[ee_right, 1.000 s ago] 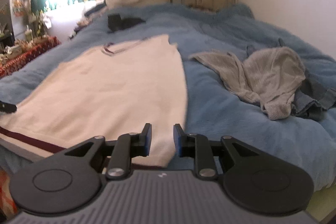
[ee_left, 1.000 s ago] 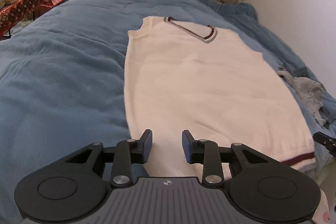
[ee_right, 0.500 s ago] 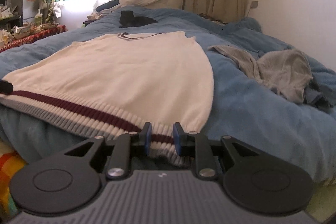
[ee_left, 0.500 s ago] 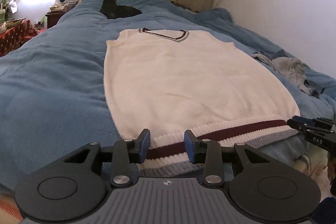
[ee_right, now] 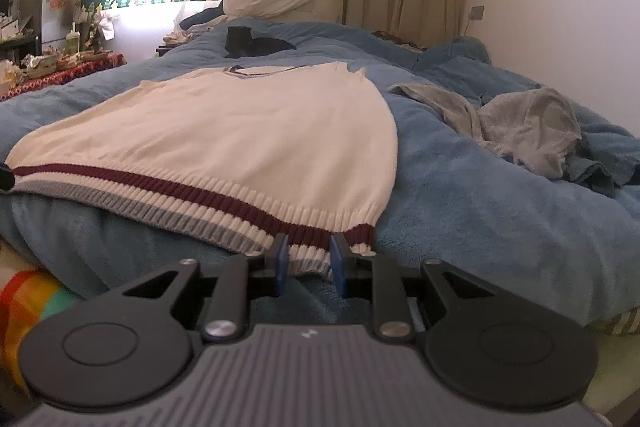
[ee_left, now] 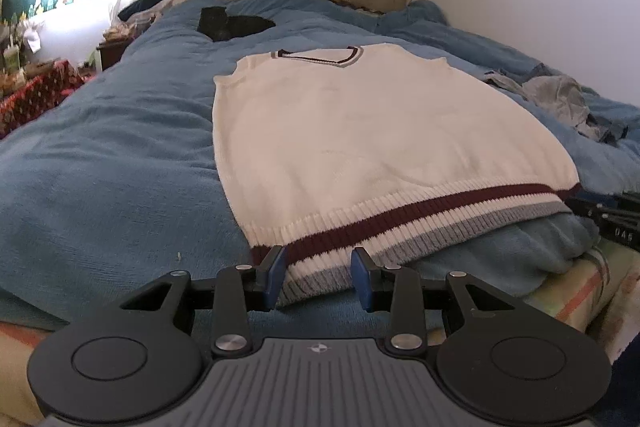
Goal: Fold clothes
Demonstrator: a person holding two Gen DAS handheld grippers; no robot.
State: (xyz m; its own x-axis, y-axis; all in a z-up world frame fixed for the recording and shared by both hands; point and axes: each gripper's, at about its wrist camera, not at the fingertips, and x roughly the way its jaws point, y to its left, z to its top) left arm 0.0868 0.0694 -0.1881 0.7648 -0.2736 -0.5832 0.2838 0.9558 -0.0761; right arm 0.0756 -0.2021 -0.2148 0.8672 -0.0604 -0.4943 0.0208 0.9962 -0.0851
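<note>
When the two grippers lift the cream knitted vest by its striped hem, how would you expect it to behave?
The vest will probably be floppy: it lies limp on the blanket, its hem drooping over the bed's edge. Lifted at two corners, the middle would likely sag. The ribbed knit looks grippy, so the left gripper and right gripper should hold it.

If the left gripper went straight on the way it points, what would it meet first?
Probably the vest's striped hem, which lies just ahead of the left gripper at the bed edge; whether they already touch is unclear.
</note>
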